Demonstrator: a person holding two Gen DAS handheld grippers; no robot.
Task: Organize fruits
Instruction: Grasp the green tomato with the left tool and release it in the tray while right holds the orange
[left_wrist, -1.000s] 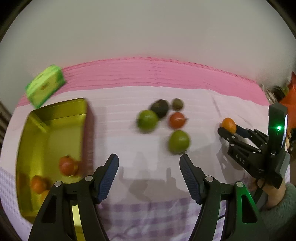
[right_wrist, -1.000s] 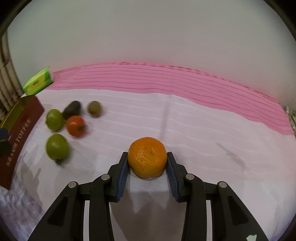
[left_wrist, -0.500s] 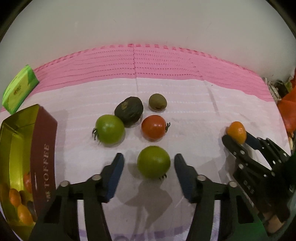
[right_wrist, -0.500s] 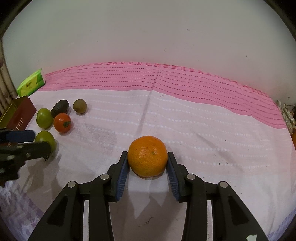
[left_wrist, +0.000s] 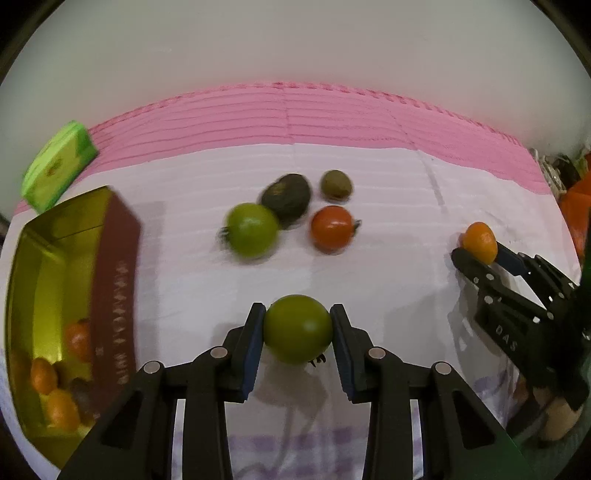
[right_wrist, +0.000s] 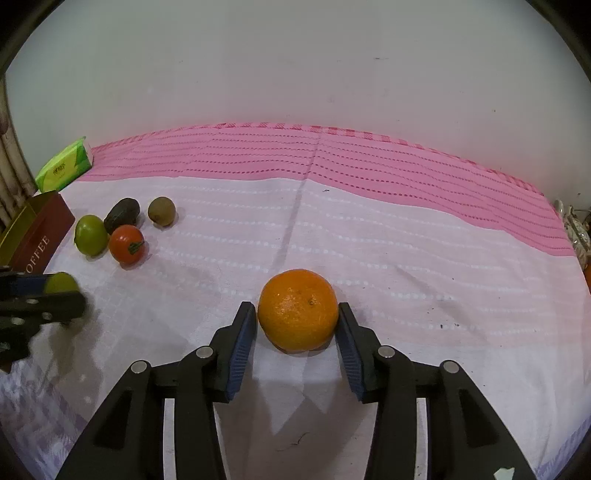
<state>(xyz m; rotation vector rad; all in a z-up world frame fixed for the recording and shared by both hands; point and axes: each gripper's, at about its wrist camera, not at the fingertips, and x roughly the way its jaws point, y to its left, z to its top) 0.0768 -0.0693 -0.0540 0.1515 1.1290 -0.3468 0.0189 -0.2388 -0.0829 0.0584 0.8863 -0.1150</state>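
Observation:
My left gripper is shut on a green tomato just above the cloth. My right gripper is shut on an orange, also seen at the right of the left wrist view. Left on the cloth are another green tomato, a dark avocado, a kiwi and a red tomato. The gold toffee tin stands open at the left with several small fruits inside. In the right wrist view the left gripper shows at the left edge.
A green tissue pack lies behind the tin near the wall. The pink and white tablecloth covers the table up to the wall. Orange clutter sits at the far right edge.
My left gripper has swung from the tin over to the loose fruit and closed on the nearest green tomato. My right gripper has kept its hold on the orange.

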